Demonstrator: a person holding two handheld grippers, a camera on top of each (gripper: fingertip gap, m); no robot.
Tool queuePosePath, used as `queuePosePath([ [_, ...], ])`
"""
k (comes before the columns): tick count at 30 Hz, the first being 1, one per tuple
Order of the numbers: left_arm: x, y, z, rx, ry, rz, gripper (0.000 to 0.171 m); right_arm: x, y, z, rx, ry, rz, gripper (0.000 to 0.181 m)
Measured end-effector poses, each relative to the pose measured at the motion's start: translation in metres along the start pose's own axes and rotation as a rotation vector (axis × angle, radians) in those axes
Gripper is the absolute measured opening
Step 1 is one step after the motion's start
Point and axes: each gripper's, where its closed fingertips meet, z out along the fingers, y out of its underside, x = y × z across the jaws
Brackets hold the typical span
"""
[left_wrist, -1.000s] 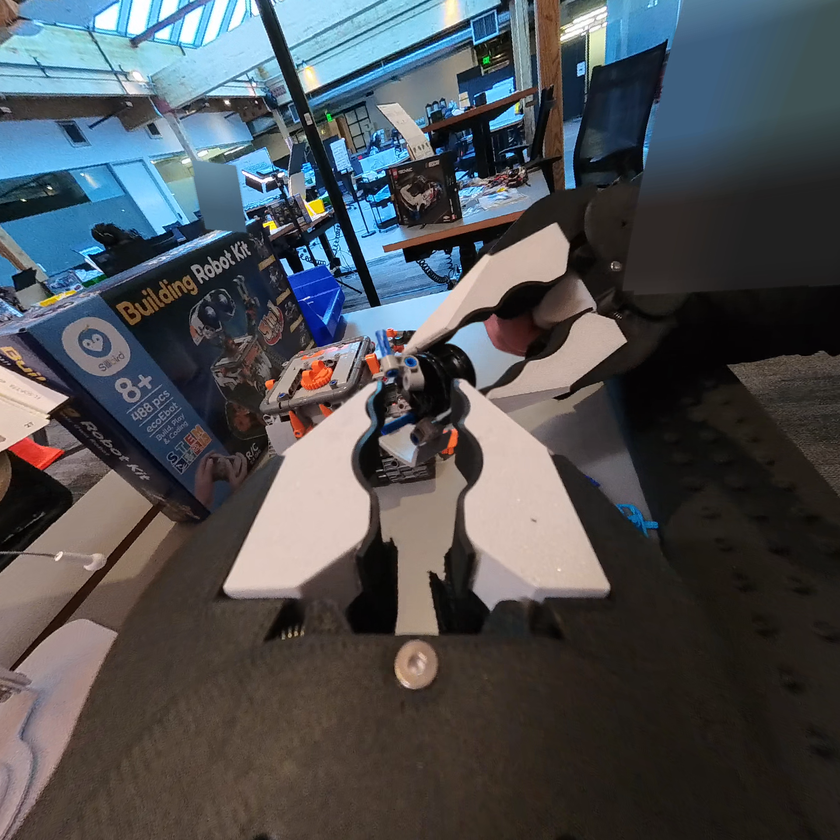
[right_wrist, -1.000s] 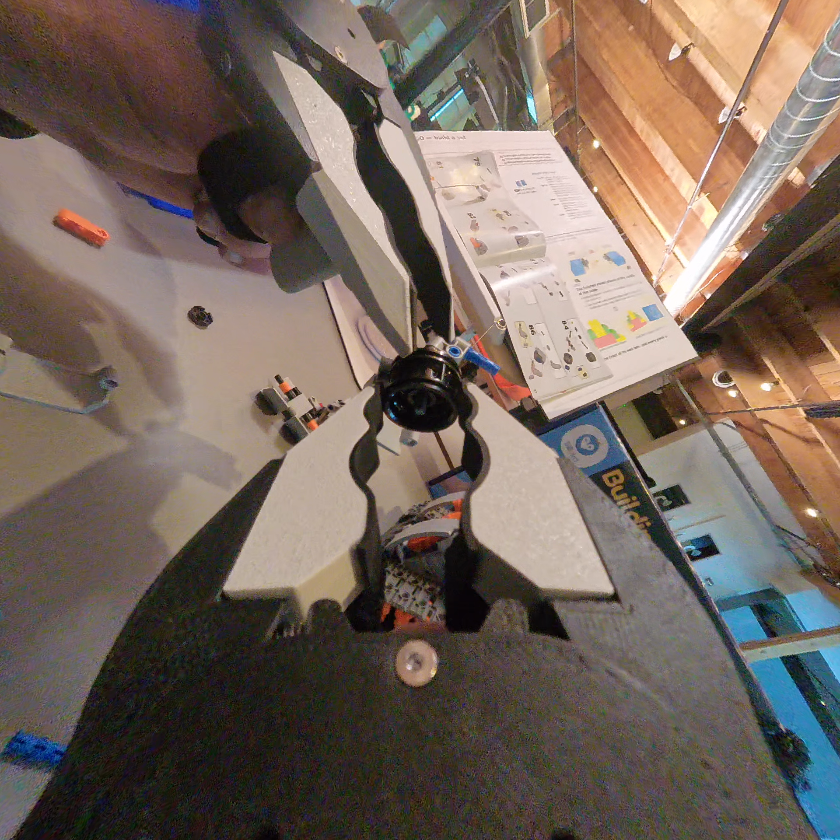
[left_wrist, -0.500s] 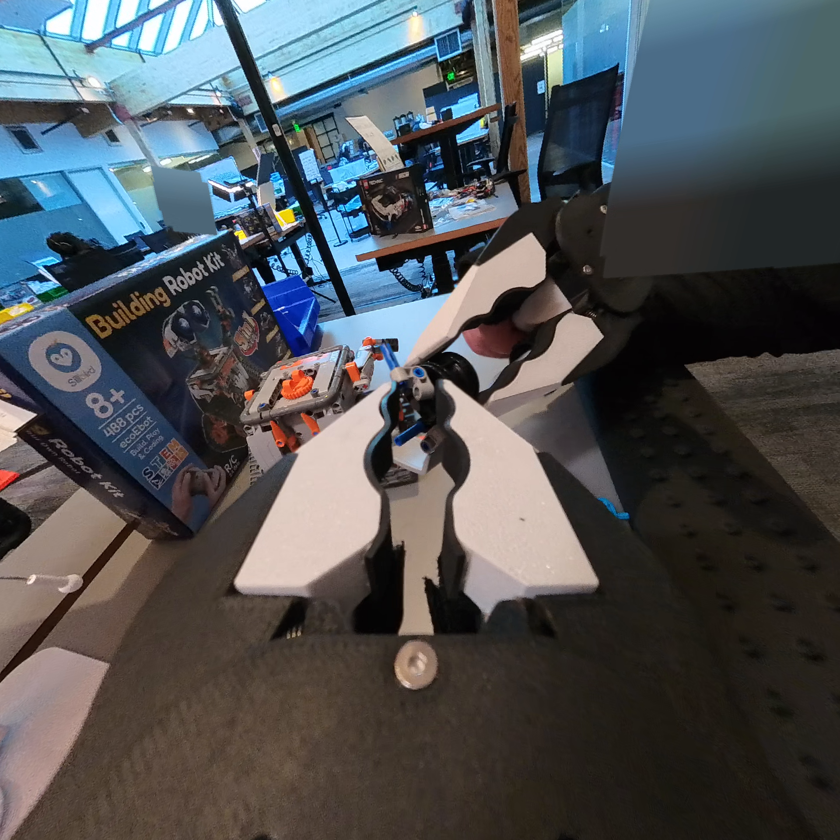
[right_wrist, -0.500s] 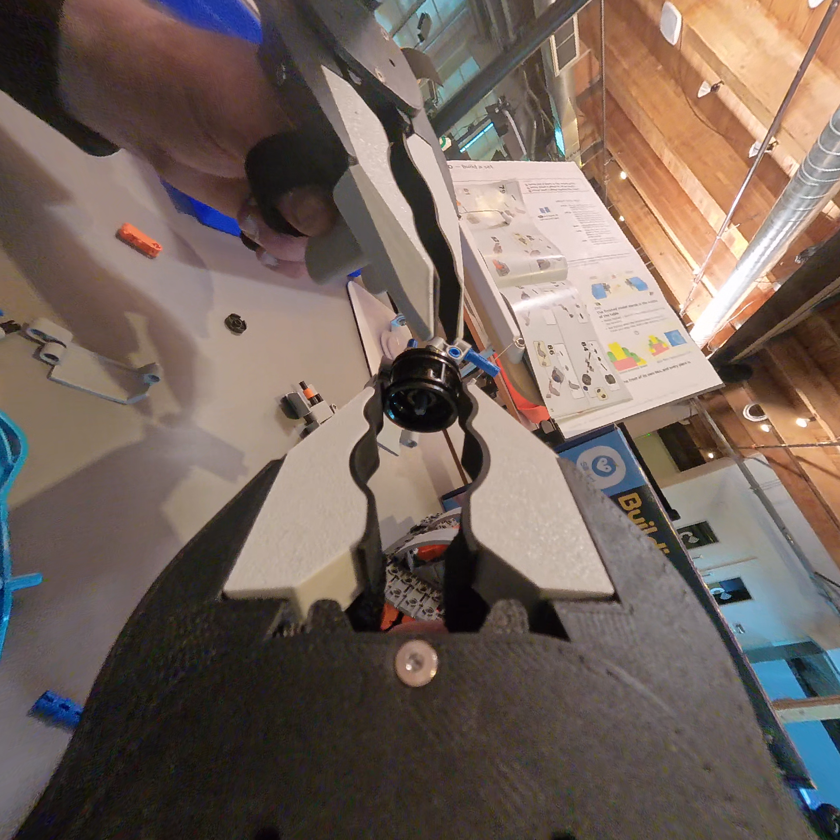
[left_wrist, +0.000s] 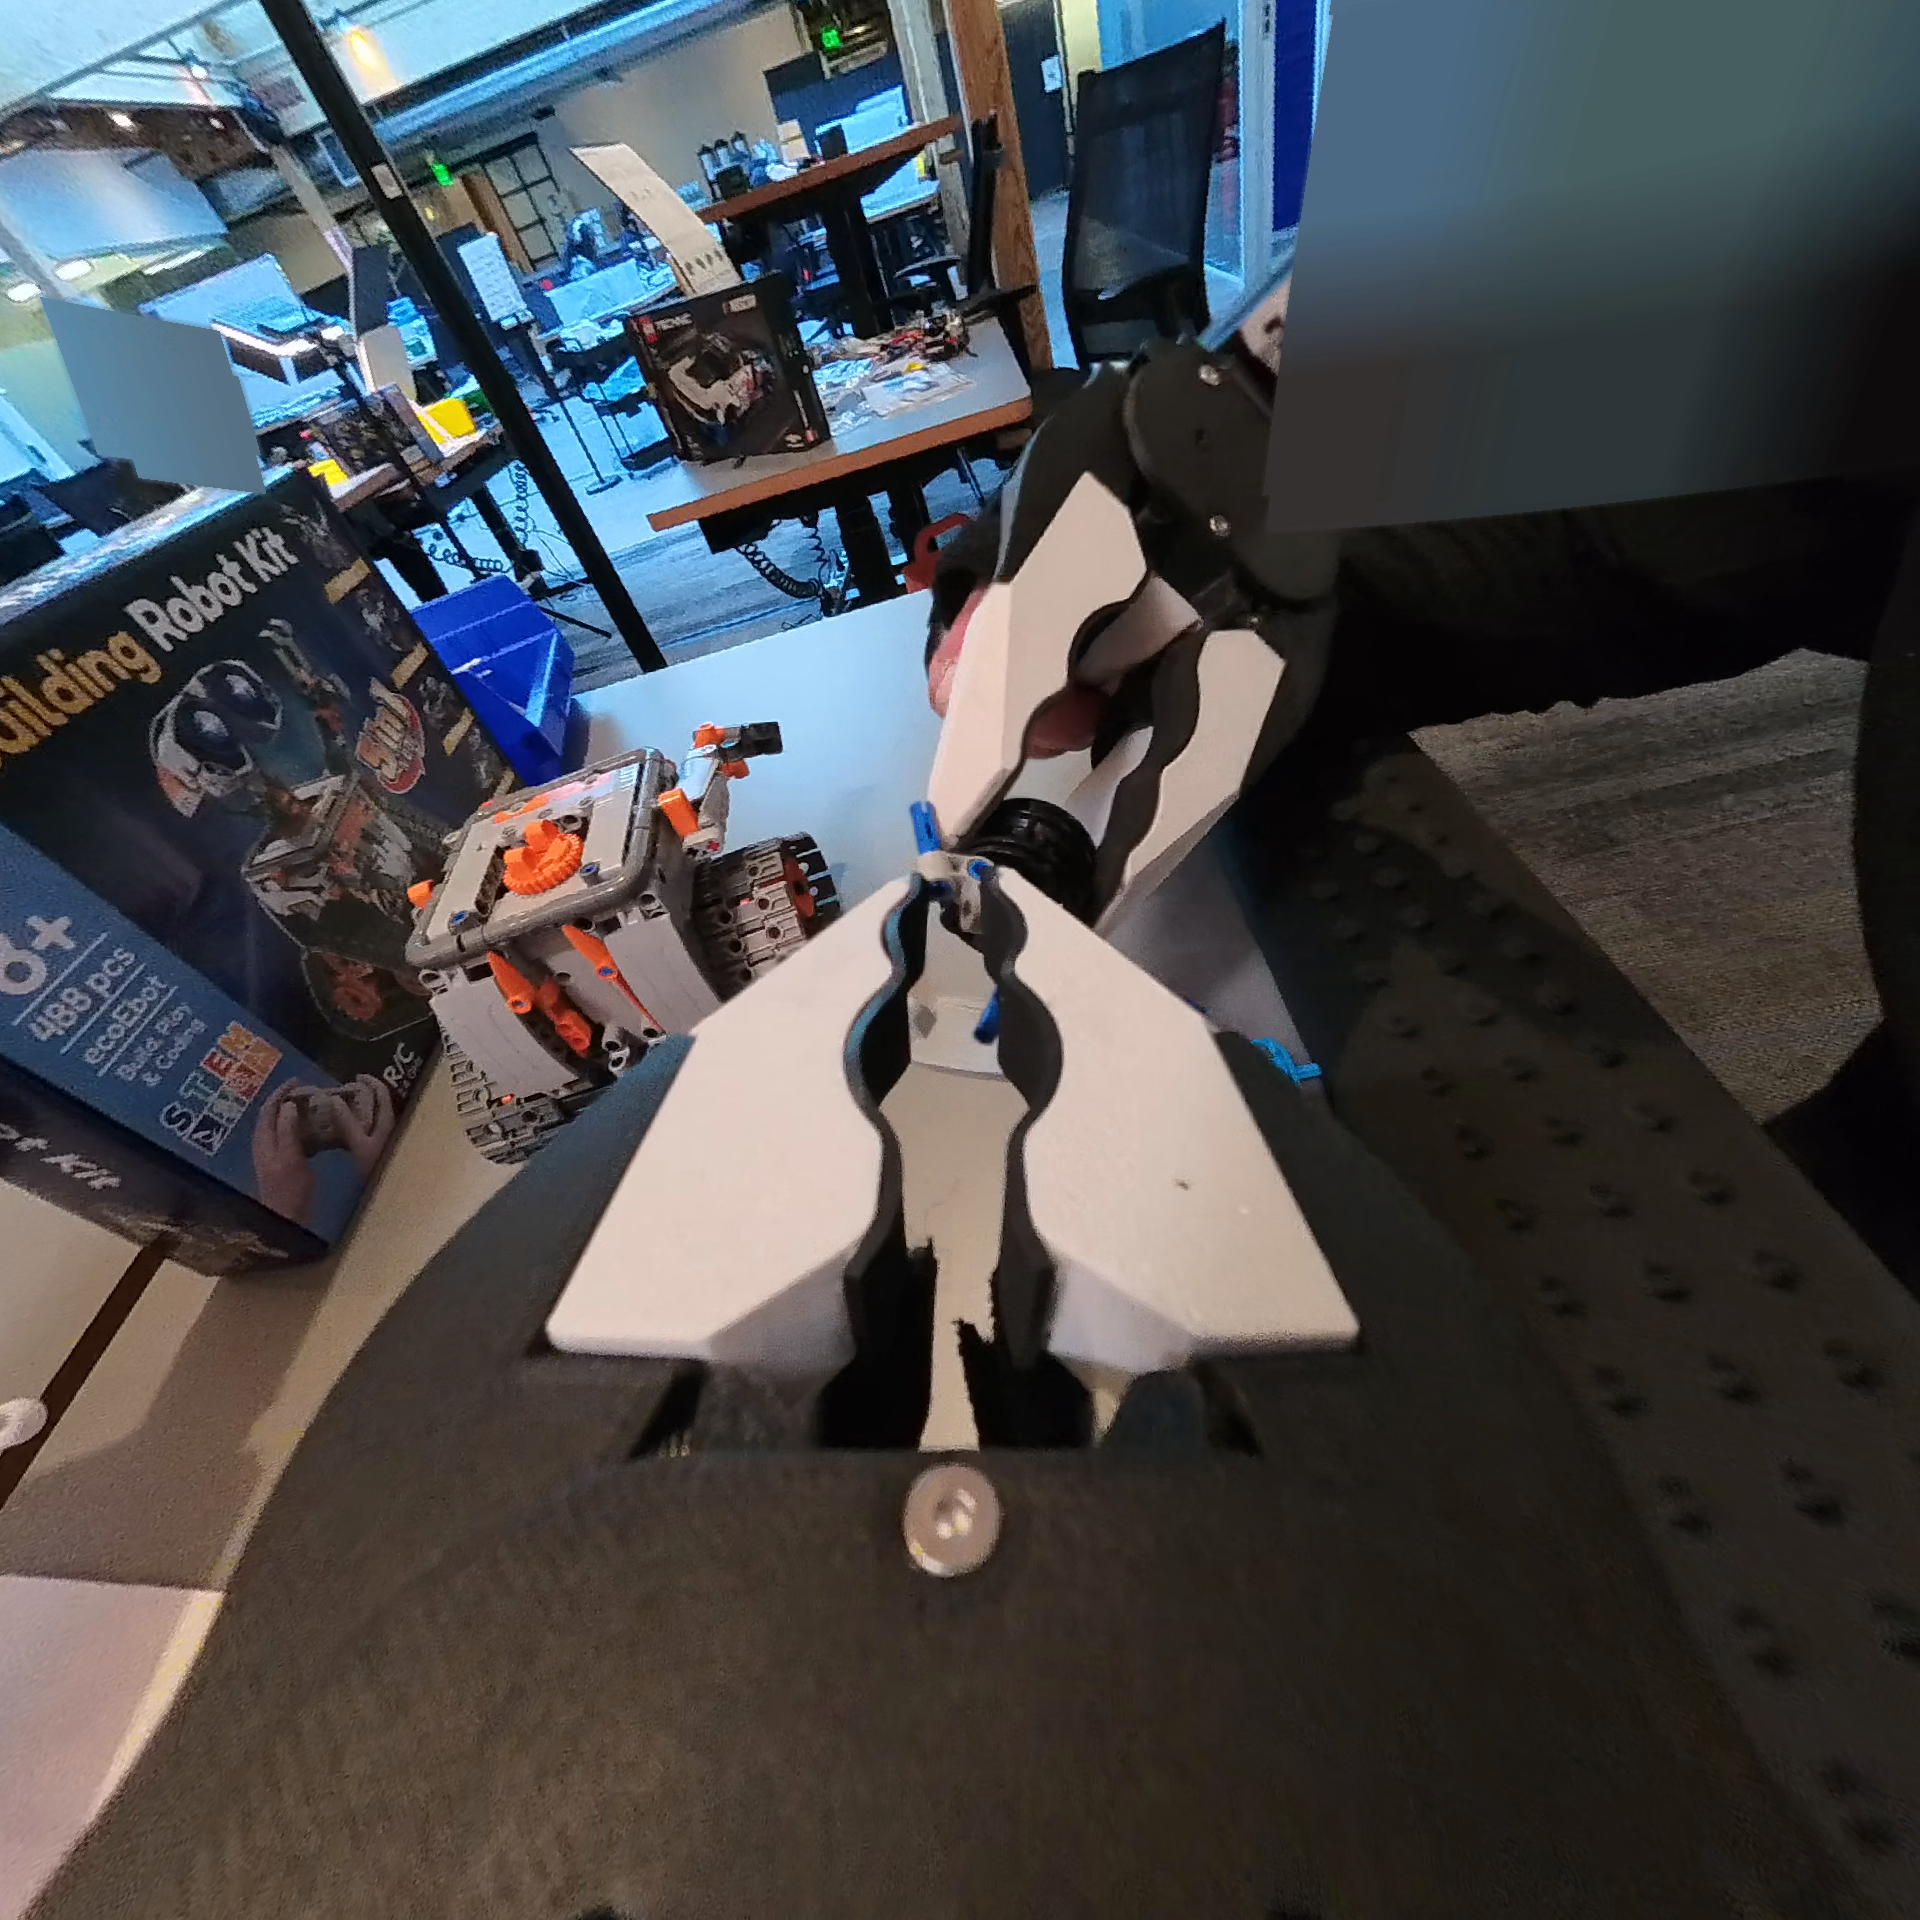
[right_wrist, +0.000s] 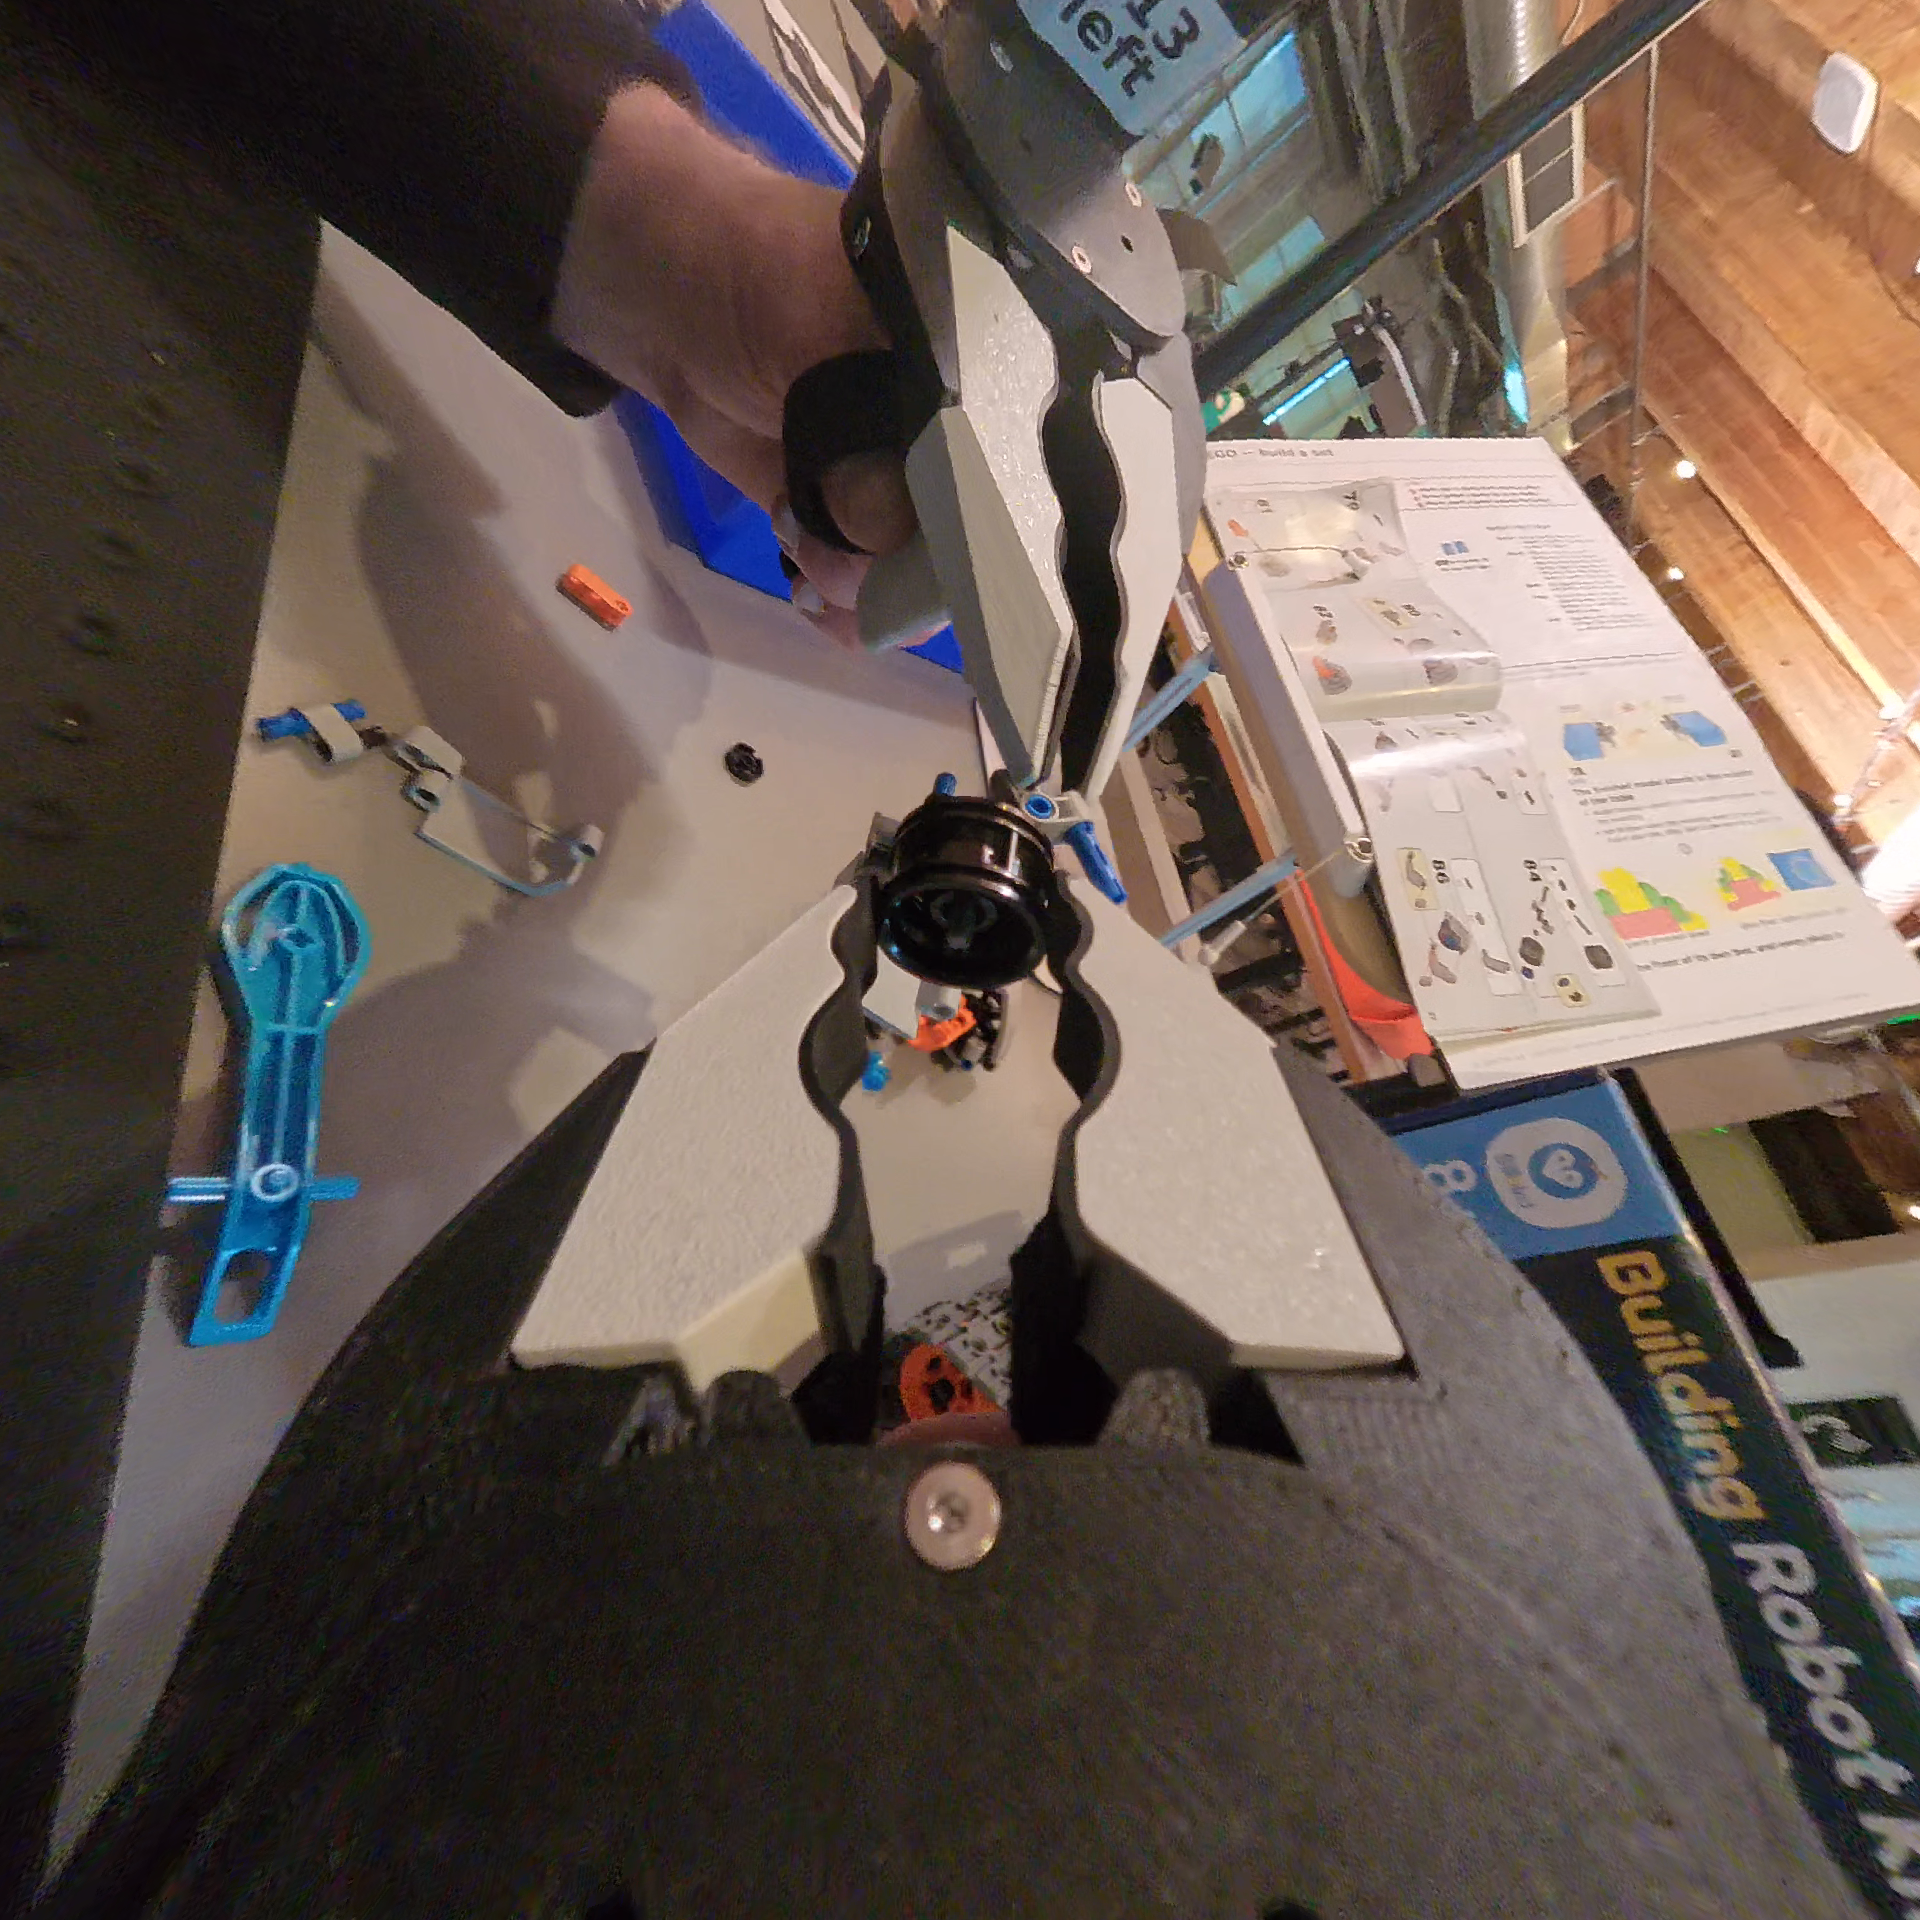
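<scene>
Both views have swung since a second ago; the left gripper still pinches a small grey-and-blue connector piece, the right gripper a black plastic wheel hub, above the white table.

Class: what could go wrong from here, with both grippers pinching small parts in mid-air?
1. The left gripper grips the small grey connector only at its tips; a twist might flick it loose.
2. The black wheel, held by the right gripper, could drop among the loose parts on the table.

Kit box, tracked model beside it; turquoise tool, possibly separator.
</scene>
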Motion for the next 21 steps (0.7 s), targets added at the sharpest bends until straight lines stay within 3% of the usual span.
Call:
queuePosePath([
  [4,0.005,0.004,0.001,-0.013,0.035,-0.003,0.008,-0.007,0.001,-0.001,0.016,-0.056,0.029,0.03],
  [10,0.005,0.005,0.005,-0.04,0.014,0.023,0.029,0.0,0.004,-0.003,0.054,-0.087,0.155,0.03],
  [13,0.002,0.004,0.005,-0.035,-0.018,0.03,0.014,-0.003,0.001,-0.005,0.087,-0.119,0.185,0.03],
  [21,0.013,0.002,0.004,0.013,0.078,-0.039,0.014,-0.009,-0.008,-0.012,0.163,-0.218,0.251,0.03],
])
